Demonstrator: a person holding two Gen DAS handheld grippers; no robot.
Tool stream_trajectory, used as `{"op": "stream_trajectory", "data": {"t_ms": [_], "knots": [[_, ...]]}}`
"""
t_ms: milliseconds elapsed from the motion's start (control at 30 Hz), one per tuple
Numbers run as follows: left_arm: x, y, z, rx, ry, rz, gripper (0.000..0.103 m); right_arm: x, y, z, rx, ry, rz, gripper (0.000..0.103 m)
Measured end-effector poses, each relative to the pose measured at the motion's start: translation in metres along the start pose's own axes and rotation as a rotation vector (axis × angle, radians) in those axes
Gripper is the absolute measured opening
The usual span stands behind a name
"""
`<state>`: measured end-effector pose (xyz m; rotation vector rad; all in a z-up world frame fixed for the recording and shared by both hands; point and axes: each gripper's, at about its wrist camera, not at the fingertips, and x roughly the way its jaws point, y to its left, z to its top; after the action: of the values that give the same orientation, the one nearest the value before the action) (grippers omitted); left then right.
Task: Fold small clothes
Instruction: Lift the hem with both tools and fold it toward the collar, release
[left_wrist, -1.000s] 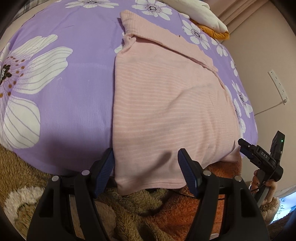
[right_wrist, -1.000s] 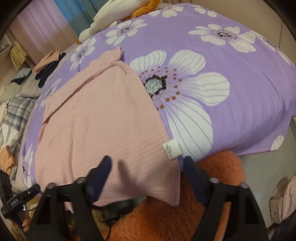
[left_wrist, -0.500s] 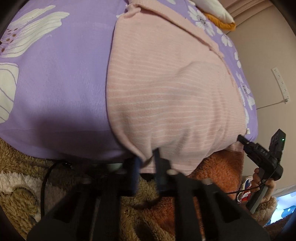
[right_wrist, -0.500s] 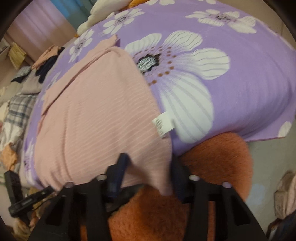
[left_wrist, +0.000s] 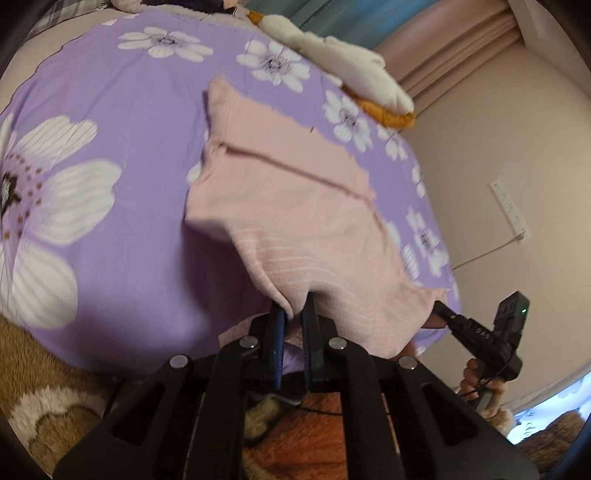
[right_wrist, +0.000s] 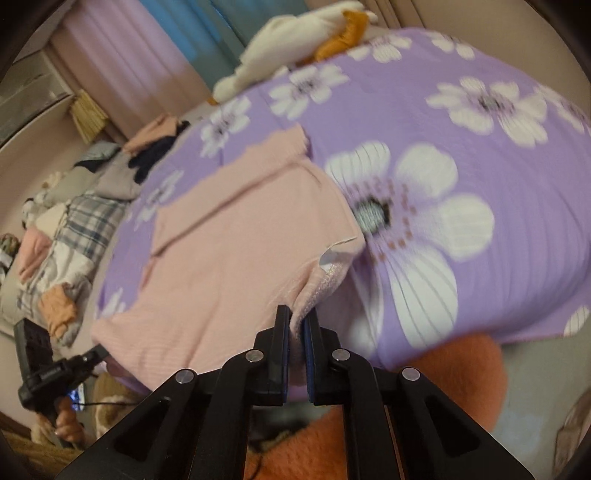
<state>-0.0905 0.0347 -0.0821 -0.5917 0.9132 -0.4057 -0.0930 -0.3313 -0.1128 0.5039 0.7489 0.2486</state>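
Pink striped garment on the purple flowered bedspread, near hem lifted at both corners.
Left hand-held gripper pinches one hem corner; right hand-held gripper, its jaws just closed, clamps the other beside the white label.

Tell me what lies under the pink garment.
The purple flowered sheet shows all around the pink garment and beneath its lifted near hem. Whatever lies under its flat middle is covered.

Your garment is pale pink with thin white stripes; the bedsheet beneath it is lilac, printed with big white flowers; beside the bedsheet, a fuzzy orange blanket; your jaws carry blue pads.
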Motion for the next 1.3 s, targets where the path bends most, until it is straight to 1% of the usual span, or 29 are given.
{"op": "stream_trajectory", "data": {"t_ms": [167, 300, 467, 600, 667, 733, 867, 933, 1100, 1200, 1267, 1300], "knots": [[-0.003, -0.005, 0.023, 0.003, -0.041, -0.013, 0.007, 0.004, 0.011, 0.030, -0.010, -0.036, 0.034, 0.009], [-0.002, -0.003, 0.047, -0.009, -0.068, -0.005, 0.007, 0.012, 0.015, 0.050, -0.005, -0.048, 0.075, 0.009], [0.009, 0.004, 0.074, -0.031, -0.074, 0.013, 0.007, 0.032, 0.017, 0.075, 0.011, -0.047, 0.063, 0.009], [0.029, 0.017, 0.098, -0.067, -0.056, 0.047, 0.007, 0.054, 0.017, 0.095, 0.014, -0.028, 0.037, 0.009], [0.038, 0.021, 0.108, -0.087, -0.040, 0.048, 0.007, 0.068, 0.014, 0.104, 0.039, 0.000, 0.035, 0.009], [0.048, 0.025, 0.118, -0.099, -0.031, 0.075, 0.007, 0.082, 0.013, 0.112, 0.038, 0.022, 0.019, 0.009], [0.069, 0.036, 0.135, -0.129, 0.004, 0.105, 0.007, 0.111, 0.010, 0.122, 0.055, 0.088, -0.011, 0.009], [0.077, 0.042, 0.139, -0.136, 0.018, 0.131, 0.007, 0.121, 0.006, 0.126, 0.064, 0.107, -0.024, 0.009], [0.098, 0.056, 0.151, -0.166, 0.058, 0.163, 0.007, 0.139, -0.001, 0.130, 0.084, 0.151, -0.053, 0.009], [0.103, 0.058, 0.155, -0.164, 0.060, 0.174, 0.007, 0.143, -0.003, 0.133, 0.087, 0.159, -0.072, 0.009], [0.109, 0.063, 0.158, -0.166, 0.068, 0.194, 0.008, 0.146, -0.004, 0.134, 0.078, 0.154, -0.106, 0.009], [0.115, 0.068, 0.158, -0.176, 0.086, 0.207, 0.008, 0.148, -0.006, 0.133, 0.078, 0.159, -0.127, 0.009]]}}
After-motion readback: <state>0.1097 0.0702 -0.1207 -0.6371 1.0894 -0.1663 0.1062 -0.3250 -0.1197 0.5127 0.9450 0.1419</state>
